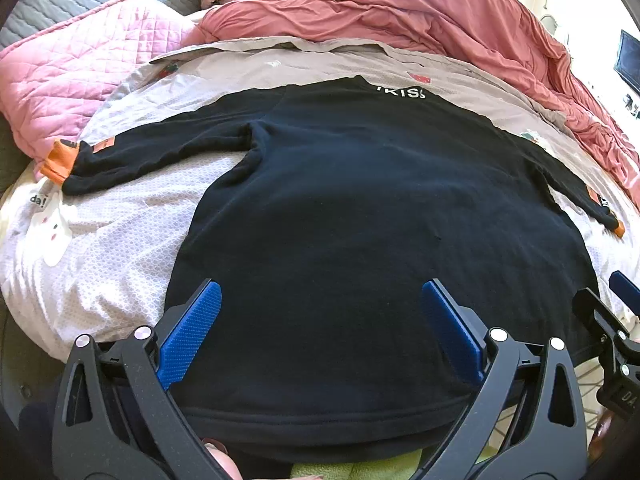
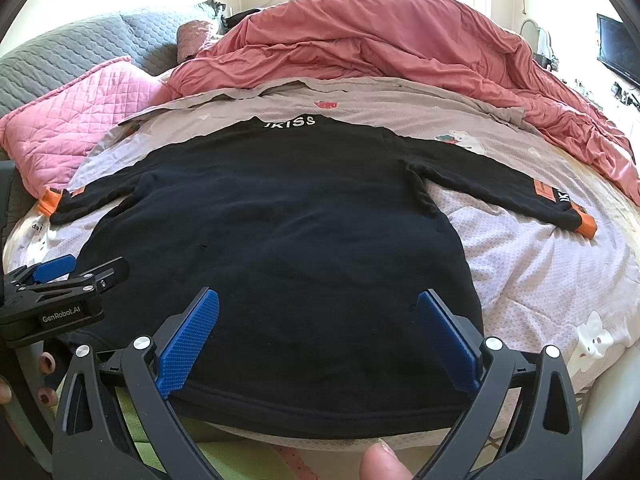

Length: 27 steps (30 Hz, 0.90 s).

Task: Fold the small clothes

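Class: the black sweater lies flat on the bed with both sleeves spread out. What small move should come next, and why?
Probably lower the left tool toward the left sleeve to grip near its orange cuff. The black sweater already lies flat and spread on the bed sheet, both tools, including the right tool, are open and empty, and neither sleeve is folded in yet.

Ahead of me a coral-red duvet (image 2: 400, 40) lies bunched along the far side of the bed. A pink quilted pillow (image 2: 76, 116) sits at the far left, with a grey quilted cover (image 2: 80, 44) behind it. The bed sheet (image 2: 540, 272) is pale lilac with small cartoon animals printed on it. A dark screen (image 2: 618, 48) hangs on the wall at the right. Bright daylight fills the window behind the bed.
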Motion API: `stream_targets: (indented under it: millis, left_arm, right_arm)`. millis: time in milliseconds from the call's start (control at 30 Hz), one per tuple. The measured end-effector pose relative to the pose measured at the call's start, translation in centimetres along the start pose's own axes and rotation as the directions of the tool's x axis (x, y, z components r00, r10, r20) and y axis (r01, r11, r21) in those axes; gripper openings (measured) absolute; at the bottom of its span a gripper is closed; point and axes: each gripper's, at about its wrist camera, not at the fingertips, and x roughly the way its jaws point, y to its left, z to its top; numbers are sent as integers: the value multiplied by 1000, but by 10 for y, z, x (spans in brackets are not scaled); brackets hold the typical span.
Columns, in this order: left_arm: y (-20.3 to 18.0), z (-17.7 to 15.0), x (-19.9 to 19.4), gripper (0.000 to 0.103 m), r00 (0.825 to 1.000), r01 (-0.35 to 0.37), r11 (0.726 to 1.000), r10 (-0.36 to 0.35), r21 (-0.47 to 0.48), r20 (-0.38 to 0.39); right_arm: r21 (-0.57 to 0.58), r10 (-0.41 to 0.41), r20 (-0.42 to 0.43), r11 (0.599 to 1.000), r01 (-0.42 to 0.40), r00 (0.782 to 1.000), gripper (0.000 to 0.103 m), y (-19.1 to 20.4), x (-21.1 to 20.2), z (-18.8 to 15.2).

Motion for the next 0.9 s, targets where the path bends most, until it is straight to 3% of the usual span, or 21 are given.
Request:
stream_targets:
  millis: [900]
  left_arm:
    - [0,0,0,94,1000,-4,1000,4,1,4]
  right_arm:
    - [6,-3,-9,1000,3,1000,99,-4,3,-3]
